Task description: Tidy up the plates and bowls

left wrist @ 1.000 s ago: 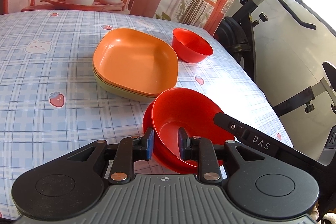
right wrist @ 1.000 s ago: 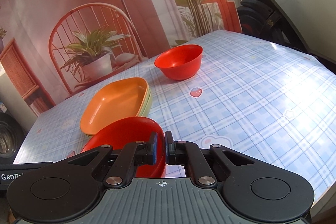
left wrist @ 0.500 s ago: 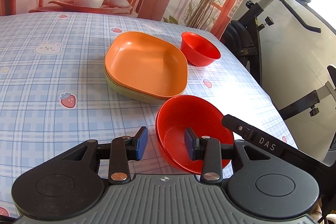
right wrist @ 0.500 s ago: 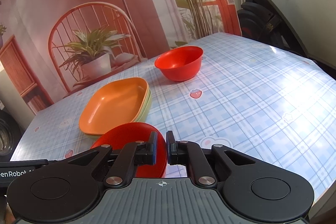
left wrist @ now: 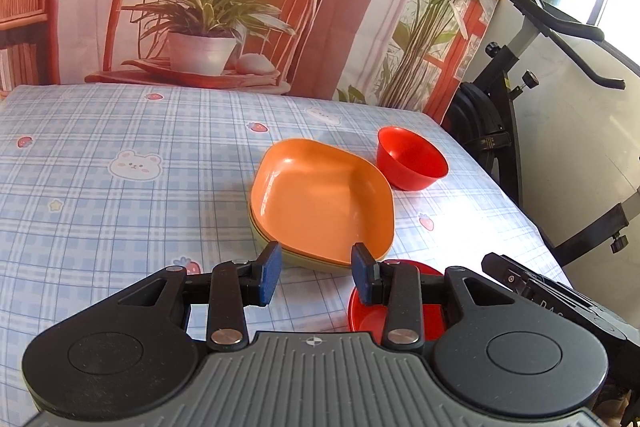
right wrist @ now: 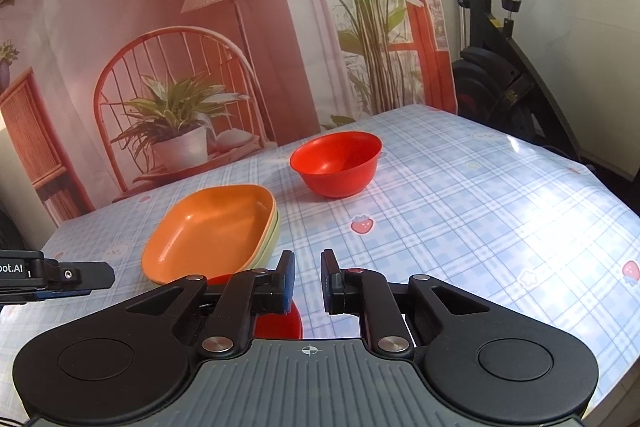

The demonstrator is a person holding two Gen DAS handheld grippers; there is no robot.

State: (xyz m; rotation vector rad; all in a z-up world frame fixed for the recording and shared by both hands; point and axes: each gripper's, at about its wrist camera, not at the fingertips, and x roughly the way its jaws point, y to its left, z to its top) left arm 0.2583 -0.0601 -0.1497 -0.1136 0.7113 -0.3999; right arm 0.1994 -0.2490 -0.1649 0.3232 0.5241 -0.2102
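An orange plate (left wrist: 324, 201) lies stacked on a pale green plate (left wrist: 276, 253) mid-table; the stack also shows in the right wrist view (right wrist: 212, 227). A small red bowl (left wrist: 410, 159) stands beyond it, also seen in the right wrist view (right wrist: 338, 163). A large red bowl (left wrist: 364, 311) rests on the table just under my grippers, mostly hidden; the right wrist view shows a sliver of it (right wrist: 280, 325). My left gripper (left wrist: 316, 277) is open and empty above the plates' near edge. My right gripper (right wrist: 308, 281) is open and empty beside the large bowl.
The table has a blue plaid cloth (left wrist: 100, 211) with strawberry and bear prints. A printed backdrop hangs behind it. An exercise bike (right wrist: 504, 67) stands off the table's right side, close to its edge (right wrist: 600, 183).
Both grippers let go of the large red bowl and opened. They pulled back and up, leaving the bowl on the table in front of the plate stack.
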